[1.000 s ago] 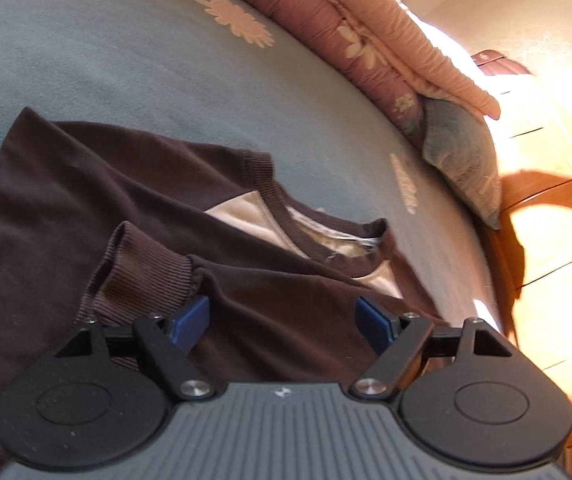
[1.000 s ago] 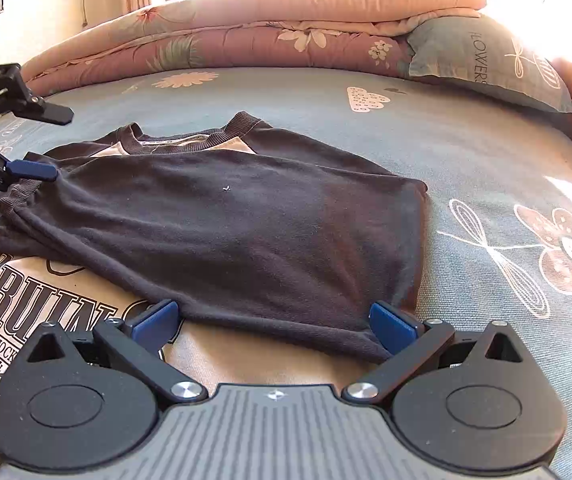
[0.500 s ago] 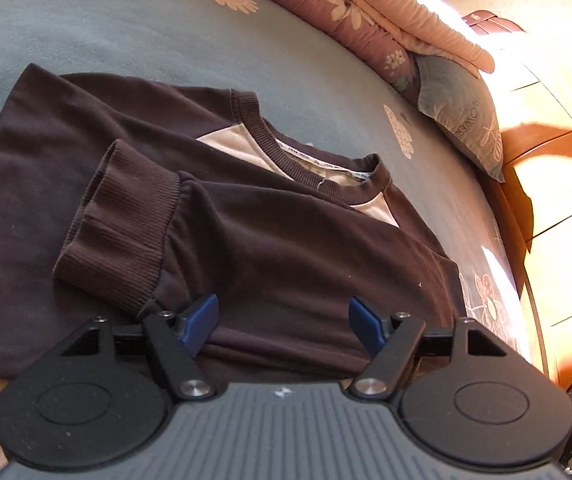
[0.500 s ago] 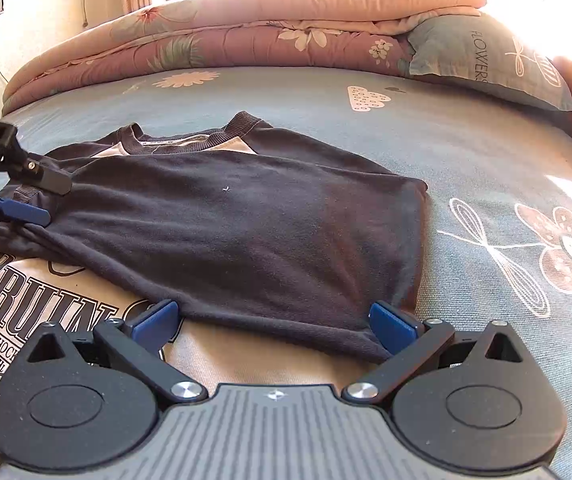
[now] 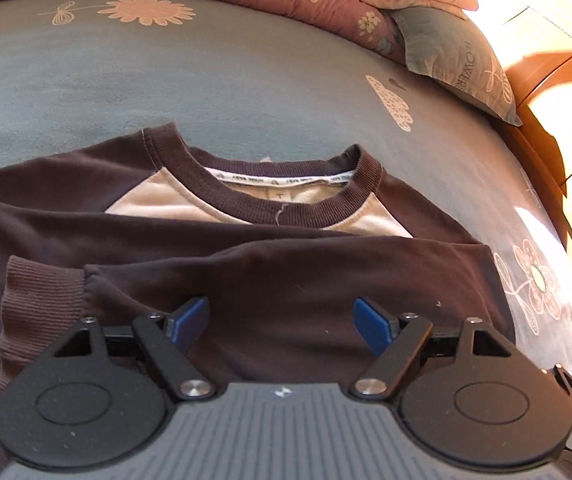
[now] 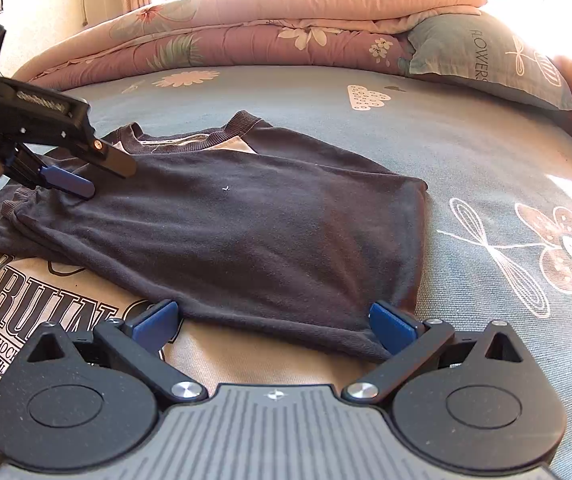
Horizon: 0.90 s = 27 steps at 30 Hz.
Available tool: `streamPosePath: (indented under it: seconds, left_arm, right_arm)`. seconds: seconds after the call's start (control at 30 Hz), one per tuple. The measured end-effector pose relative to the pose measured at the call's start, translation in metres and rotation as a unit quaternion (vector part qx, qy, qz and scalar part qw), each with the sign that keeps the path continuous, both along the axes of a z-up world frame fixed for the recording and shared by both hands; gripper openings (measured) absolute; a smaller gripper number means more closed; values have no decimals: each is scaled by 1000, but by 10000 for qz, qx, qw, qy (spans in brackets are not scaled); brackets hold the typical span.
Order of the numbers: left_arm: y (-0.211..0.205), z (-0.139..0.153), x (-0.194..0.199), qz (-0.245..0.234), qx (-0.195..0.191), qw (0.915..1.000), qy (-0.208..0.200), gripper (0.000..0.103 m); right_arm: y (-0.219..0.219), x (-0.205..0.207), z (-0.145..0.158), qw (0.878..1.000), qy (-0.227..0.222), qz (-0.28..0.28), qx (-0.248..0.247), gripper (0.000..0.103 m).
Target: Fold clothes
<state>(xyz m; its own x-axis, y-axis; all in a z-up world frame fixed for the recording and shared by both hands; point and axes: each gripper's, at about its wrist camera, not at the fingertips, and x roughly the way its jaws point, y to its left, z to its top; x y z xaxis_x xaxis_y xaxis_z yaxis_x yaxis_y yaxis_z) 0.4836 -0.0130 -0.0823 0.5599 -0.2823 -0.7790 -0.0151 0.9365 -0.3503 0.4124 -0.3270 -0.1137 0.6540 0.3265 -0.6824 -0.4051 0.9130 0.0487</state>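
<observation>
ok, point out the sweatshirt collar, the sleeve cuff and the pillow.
sweatshirt collar [image 5: 286, 210]: left wrist view, front ribbed band of the neckline.
sleeve cuff [image 5: 39, 312]: left wrist view, middle of the ribbed end.
pillow [image 6: 486, 56]: right wrist view, face near the lettering.

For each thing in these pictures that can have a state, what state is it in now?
Sweatshirt: lying on the bed, dark sleeves folded across its front, not yet fully folded.
Sleeve cuff: lying flat on the sweatshirt, held by nothing.
Left tool: open, holding nothing, over the folded sleeve.
Right tool: open, holding nothing, at the sleeve's near edge.
Quilt: folded, at the far side of the bed.
Pillow: lying beside the quilt.
</observation>
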Motion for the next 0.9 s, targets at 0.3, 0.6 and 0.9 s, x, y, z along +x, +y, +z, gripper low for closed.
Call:
streamPosePath:
  seconds: [0.3,0.6,0.9]
  left_arm:
    - [15,100,-90,-535,390,9976,-211,82]
    - [20,90,-239,-1274,608,9900,-23,86]
    - [8,19,-344,-1522,1018,9831,70,86]
  right_arm:
    - [-6,-21,42,9974,152,231,662,103]
    - [-6,-136,78,9942,602,684,578,103]
    - [-11,-241,41,9864,1359,643,659,103]
